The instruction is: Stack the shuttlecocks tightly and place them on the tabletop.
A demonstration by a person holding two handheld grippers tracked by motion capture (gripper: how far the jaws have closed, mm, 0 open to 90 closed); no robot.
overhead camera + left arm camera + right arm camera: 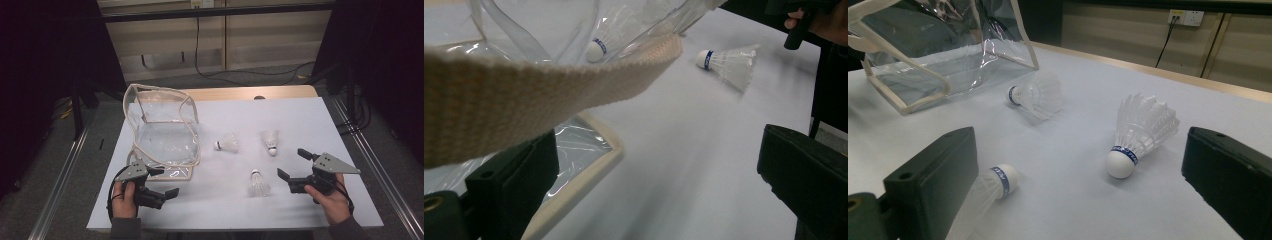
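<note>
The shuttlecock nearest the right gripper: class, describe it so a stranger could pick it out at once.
Start at the clear bag on the white table, then look right to three shuttlecocks. Ours, the nearest shuttlecock, lies closest to the table's front edge, just left of the right gripper. Its white cork points away from the person.

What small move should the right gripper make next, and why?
Probably ease the right gripper left onto the nearest shuttlecock: its jaws are open, holding nothing, and that shuttlecock lies just beside them outside the clear bag.
</note>
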